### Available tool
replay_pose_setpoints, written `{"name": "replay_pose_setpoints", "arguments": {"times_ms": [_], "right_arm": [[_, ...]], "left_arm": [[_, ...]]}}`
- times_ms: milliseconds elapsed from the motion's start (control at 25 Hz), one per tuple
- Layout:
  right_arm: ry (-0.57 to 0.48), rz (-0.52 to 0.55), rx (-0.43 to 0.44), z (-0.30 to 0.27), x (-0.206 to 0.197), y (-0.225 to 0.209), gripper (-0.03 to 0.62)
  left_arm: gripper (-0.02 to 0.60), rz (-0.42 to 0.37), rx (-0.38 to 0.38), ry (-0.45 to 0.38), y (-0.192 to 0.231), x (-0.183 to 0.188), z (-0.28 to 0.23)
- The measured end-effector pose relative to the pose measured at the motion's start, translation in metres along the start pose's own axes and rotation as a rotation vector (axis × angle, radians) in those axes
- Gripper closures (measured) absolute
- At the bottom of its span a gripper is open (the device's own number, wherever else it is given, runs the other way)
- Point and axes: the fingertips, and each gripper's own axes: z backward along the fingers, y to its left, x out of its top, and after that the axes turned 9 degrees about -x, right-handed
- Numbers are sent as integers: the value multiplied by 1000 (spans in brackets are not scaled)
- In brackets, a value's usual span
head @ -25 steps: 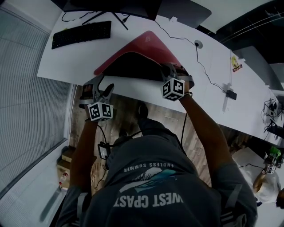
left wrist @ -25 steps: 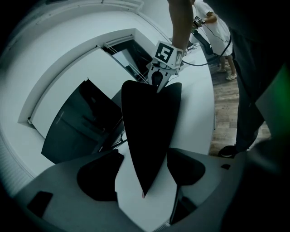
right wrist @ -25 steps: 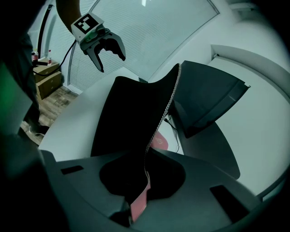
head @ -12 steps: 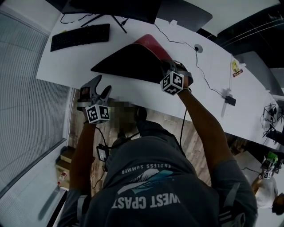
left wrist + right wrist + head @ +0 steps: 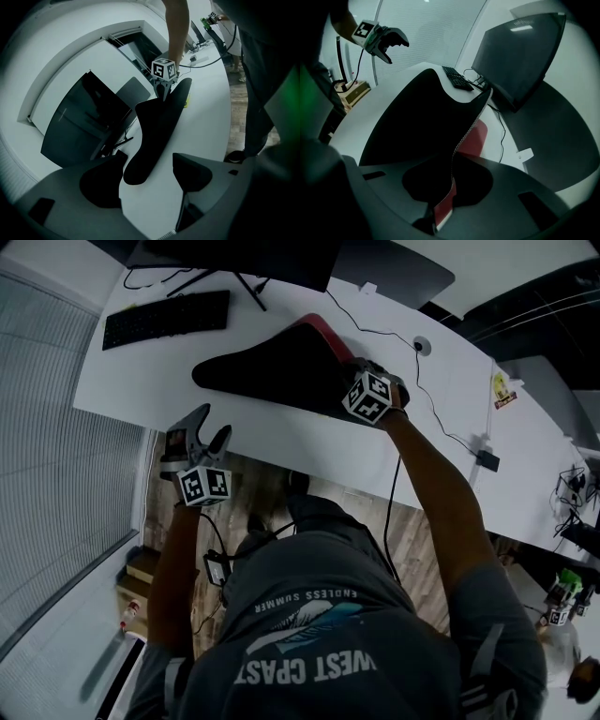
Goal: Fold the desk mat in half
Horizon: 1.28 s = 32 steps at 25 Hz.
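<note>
One half-folded desk mat (image 5: 272,371); shirt (image 5: 319,629) reads ENDLESS SUMMER, WEST COAST.

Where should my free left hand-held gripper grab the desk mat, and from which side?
Probably grip the desk mat by its rounded left end, which lies flat, black side up, nearest the open left hand-held gripper. Come in low from the front edge of the desk, sliding one jaw under the thin edge.
</note>
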Motion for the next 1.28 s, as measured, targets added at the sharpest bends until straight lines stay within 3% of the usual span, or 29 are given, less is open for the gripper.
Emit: {"name": "replay_pose_setpoints", "arguments": {"times_ms": [200,520,800,1280], "right_arm": [[14,-14,89,-16,0,-9,538],[44,-3,122,-40,3,-25,526],[59,8,115,-47,4,-36,503],[107,5,28,-50,4,-50,402]], "left_arm": [[232,6,-5,20,2,-4,-2],[233,24,-17,38,2,-10,-6],[233,21,-26,37,0,-12,-7],[233,16,-36,20,-5,-13,-3]]}}
